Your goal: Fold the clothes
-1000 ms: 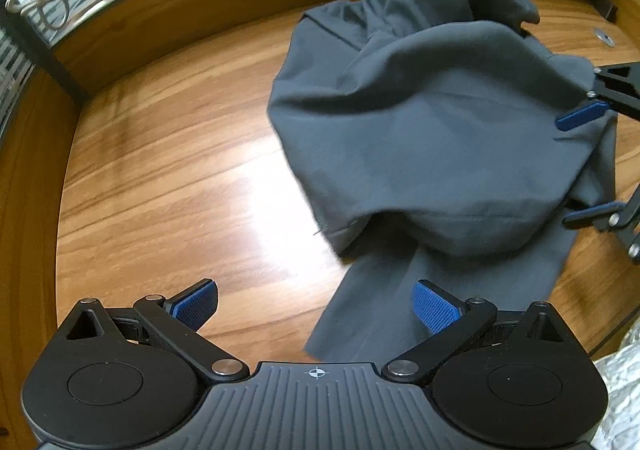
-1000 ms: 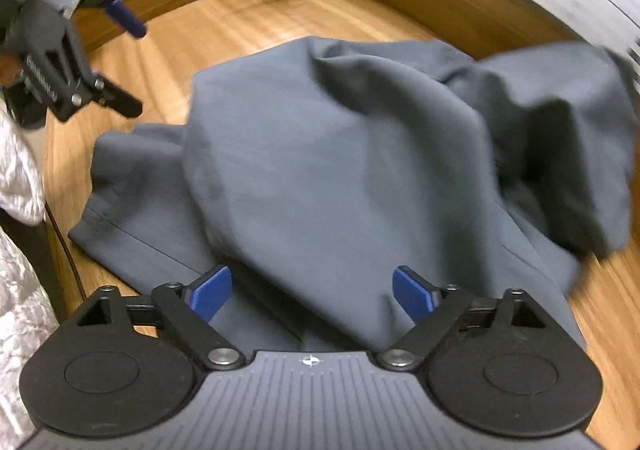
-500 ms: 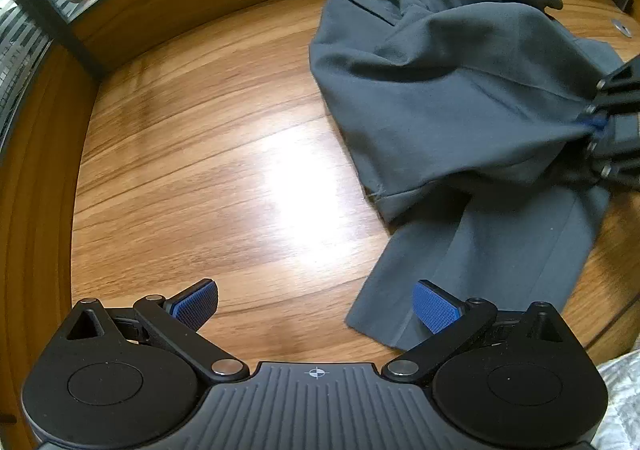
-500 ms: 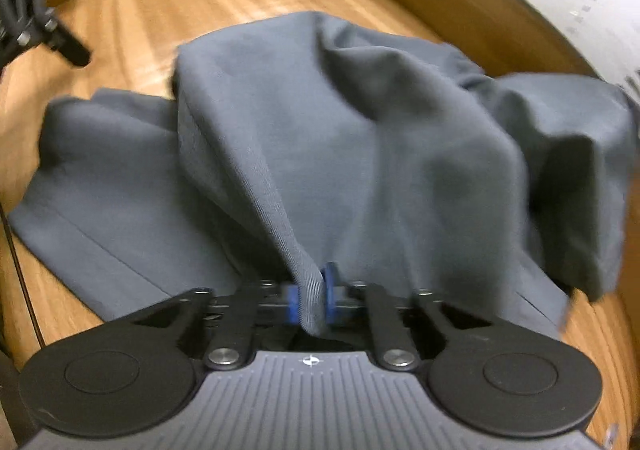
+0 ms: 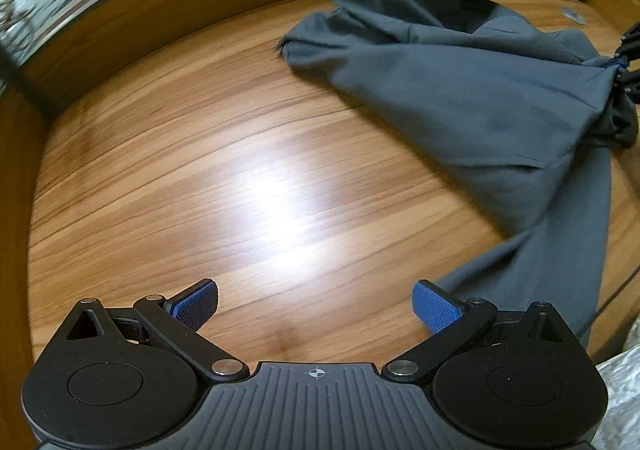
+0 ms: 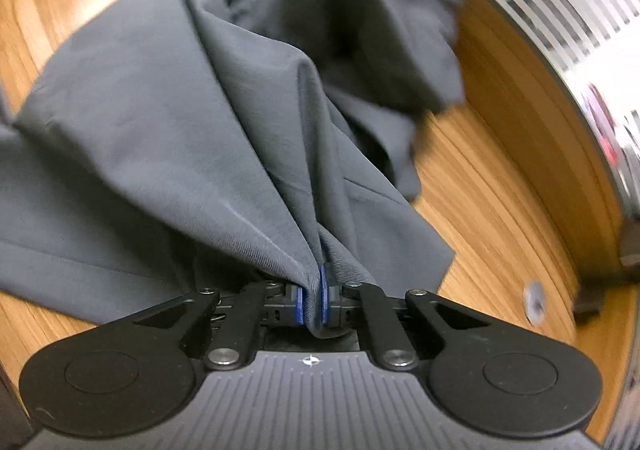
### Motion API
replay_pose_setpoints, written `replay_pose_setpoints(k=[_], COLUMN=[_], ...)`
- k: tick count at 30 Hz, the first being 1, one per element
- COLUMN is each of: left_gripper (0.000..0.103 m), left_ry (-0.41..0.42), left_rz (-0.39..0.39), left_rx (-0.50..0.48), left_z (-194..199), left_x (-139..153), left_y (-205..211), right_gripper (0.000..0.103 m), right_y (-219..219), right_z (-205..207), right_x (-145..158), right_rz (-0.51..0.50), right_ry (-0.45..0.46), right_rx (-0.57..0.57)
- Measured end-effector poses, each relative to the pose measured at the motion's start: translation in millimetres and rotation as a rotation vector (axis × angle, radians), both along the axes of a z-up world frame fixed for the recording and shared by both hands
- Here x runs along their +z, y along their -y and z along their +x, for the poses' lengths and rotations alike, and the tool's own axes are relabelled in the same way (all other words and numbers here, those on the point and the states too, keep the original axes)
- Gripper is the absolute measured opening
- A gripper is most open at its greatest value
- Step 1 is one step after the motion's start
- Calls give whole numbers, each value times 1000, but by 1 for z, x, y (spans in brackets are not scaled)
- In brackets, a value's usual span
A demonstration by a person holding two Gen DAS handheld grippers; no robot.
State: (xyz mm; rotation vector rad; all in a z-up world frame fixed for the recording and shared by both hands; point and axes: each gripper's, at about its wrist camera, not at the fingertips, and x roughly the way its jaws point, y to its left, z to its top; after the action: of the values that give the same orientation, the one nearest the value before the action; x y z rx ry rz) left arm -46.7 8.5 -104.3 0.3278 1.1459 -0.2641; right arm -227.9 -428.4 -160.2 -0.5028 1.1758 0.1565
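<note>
Item: grey garment (image 6: 168,138), one piece, plain woven cloth, crumpled and partly bunched. It lies on the wooden table (image 5: 208,154), gathered toward the table's right side in the left wrist view. One flat panel with a stitched hem runs along the near edge toward the near right corner. The rest rises in loose folds toward the far edge, where a flap stands up against the raised wooden rim (image 5: 168,6). The left half of the table is bare wood with a bright glare patch.

Item: right gripper (image 6: 313,300), black frame, blue pads. Its jaws are pressed together on a pinched ridge of the grey garment; the cloth fills the narrow gap between the pads and fans out from it in taut creases. In the left wrist view this gripper shows only at the right margin (image 5: 624,58), with cloth drawn to a point at its tip.

Item: left gripper (image 5: 316,300), same make. Its jaws stand wide apart with nothing between them, over bare wood near the near edge. The right-hand pad (image 5: 434,306) sits just beside the hem of the garment's flat panel; whether it touches cannot be told.

Surroundings: a frosted striped glass panel (image 6: 560,22) beyond the table rim. A small round metal washer (image 5: 573,15) lies on the wood near the far right corner.
</note>
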Motion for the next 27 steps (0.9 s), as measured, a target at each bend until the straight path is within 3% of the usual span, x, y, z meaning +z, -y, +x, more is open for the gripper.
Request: replay_pose_setpoints(k=[3, 8, 13, 20, 24, 27], left_gripper=[103, 103, 103, 103, 101, 83], left_ry=[4, 18, 18, -16, -10, 18], left_rz=[-12, -62, -134, -214, -177, -53], left_rx=[-44, -150, -248, -255, -232, -185], left_z=[-2, -4, -9, -9, -15, -12], left_x=[-4, -9, -12, -15, -25, -34], left_y=[25, 67, 123, 173, 191, 200], right_gripper=[9, 9, 9, 9, 9, 9], right_y=[34, 69, 65, 59, 67, 71], right_z=[-16, -42, -42, -31, -20, -17], right_x=[-1, 18, 58, 78, 90, 94], right_rz=[-19, 57, 177, 247, 299, 331], right_ry=[-27, -11, 66, 102, 108, 112], right_rx=[-59, -152, -154, -129, -152, -168])
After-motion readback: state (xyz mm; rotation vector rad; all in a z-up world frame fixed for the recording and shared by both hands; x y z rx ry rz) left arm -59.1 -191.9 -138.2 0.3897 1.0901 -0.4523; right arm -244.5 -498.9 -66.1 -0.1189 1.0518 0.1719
